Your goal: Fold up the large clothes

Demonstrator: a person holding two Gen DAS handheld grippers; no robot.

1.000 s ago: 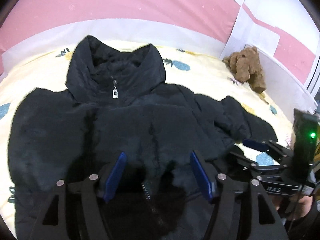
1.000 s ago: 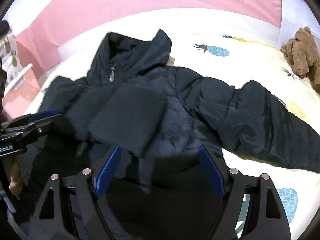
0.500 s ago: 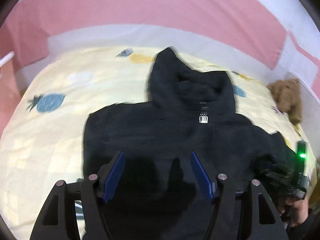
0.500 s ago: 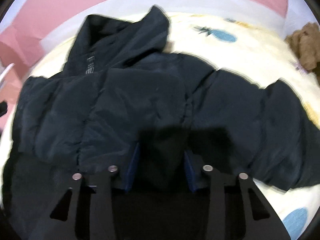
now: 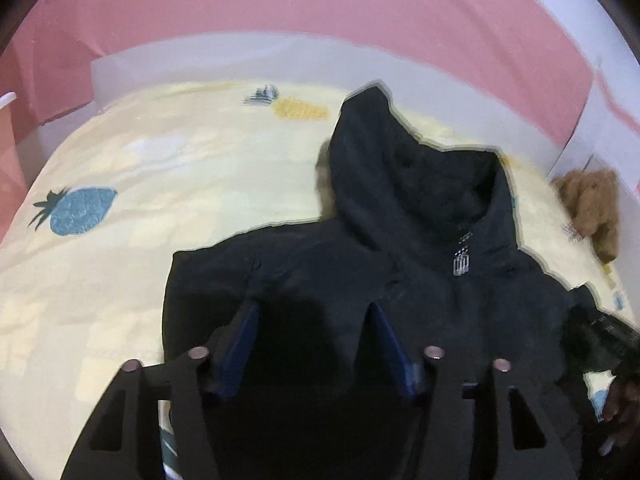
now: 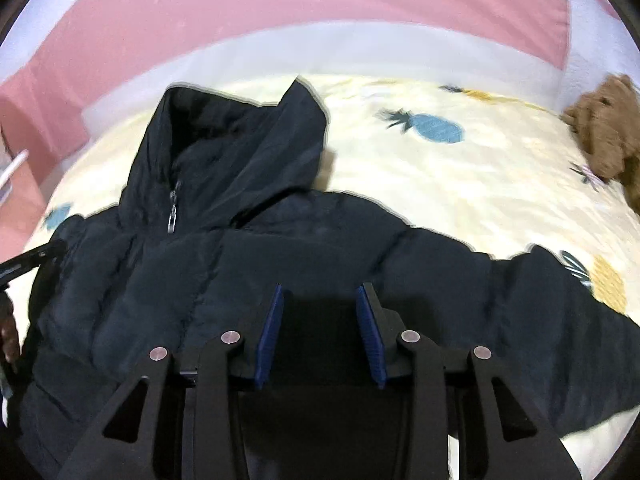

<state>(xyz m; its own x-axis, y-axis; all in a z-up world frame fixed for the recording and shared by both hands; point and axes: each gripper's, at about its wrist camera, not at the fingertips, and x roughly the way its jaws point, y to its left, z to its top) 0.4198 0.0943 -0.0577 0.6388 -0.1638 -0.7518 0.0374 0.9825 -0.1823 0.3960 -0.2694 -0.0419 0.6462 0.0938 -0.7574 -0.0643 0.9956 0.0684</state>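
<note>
A black hooded puffer jacket (image 6: pixel 256 280) lies front-up on a bed (image 6: pixel 460 184) covered by a pale yellow sheet printed with blue and yellow pineapples. Its hood points toward twelve o'clock, with the zipper pull (image 6: pixel 173 220) showing at the collar. In the right wrist view one sleeve (image 6: pixel 560 320) stretches out toward four o'clock across the sheet.

The right hand-held gripper (image 6: pixel 319 332) is at the lower middle of the jacket's body, its blue pads (image 6: pixel 271 332) partly drawn together with dark padded fabric bunched between them; the pads appear to press on that fabric.

The left hand-held gripper (image 5: pixel 314 344) is over the jacket's hem on the other side, at six o'clock in its own view. Its jaws are closing, and black fabric rises between the blue pads (image 5: pixel 240 348), though whether the pads already press on it cannot be told.

A brown stuffed toy (image 6: pixel 604 132) sits on the bed at two o'clock, well apart from the jacket. A pink and white wall (image 6: pixel 320 8) runs behind the bed. In the left wrist view, a hand (image 5: pixel 620 404) shows at the edge near four o'clock.
</note>
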